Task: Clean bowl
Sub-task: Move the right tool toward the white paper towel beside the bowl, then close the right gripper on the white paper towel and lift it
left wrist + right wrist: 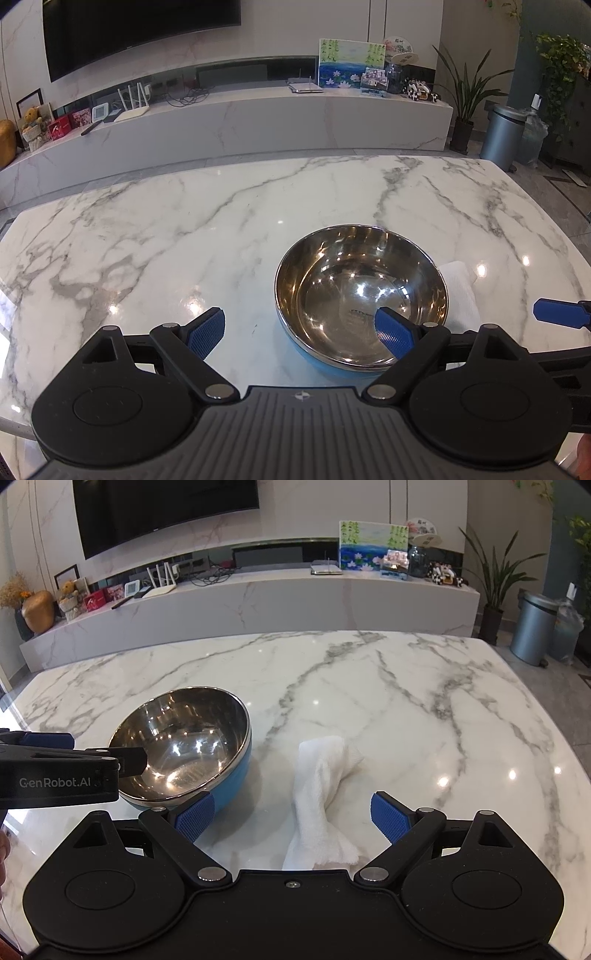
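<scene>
A steel bowl (362, 295) with a blue outside stands upright on the marble table (184, 240). My left gripper (300, 334) is open; its right finger (393, 336) reaches over the bowl's near rim into the inside, while its left finger stays outside. In the right wrist view the bowl (184, 749) sits at left with the left gripper (107, 751) at its rim. A crumpled white cloth (325, 794) lies on the table to the right of the bowl. My right gripper (293, 818) is open, with the cloth's near end between its fingers, untouched.
The marble table (406, 701) stretches wide beyond the bowl and cloth. Past its far edge runs a low marble TV bench (258, 122) with small items. A grey bin (535, 627) and potted plants stand at the far right.
</scene>
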The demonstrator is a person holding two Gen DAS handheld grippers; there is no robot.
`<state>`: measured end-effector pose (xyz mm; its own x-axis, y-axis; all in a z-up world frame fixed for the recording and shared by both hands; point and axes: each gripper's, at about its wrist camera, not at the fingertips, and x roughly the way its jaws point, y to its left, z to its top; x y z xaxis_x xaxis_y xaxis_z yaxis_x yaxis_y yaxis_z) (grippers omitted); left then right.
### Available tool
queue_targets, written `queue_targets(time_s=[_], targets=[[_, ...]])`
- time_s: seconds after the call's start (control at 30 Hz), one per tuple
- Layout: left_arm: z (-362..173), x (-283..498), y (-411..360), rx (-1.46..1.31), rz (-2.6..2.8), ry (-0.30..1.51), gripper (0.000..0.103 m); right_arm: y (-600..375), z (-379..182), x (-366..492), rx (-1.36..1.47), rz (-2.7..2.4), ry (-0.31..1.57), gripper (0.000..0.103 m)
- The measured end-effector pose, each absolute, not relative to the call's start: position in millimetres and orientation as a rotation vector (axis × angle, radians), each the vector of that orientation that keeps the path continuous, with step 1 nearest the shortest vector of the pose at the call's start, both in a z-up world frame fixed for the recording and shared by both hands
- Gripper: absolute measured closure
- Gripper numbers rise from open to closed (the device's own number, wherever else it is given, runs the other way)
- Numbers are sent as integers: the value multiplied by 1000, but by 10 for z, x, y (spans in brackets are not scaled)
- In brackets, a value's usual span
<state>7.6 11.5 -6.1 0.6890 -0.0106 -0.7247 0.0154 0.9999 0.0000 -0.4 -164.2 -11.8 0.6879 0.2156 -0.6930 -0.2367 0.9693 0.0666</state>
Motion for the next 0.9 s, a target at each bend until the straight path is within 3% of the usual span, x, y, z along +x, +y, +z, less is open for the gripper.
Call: queue_targets(time_s=[0.5,0.77,0.9], targets=[[-129,196,203,-27,-5,850,14,-1747,-239,158,-20,201,810,13],[-214,311,207,-17,-6,897,14,-1803,-348,245,-31,191,842,27],[-248,332,217,-16,-4,912,14,-1777,-422,296,-33,207,867,48]])
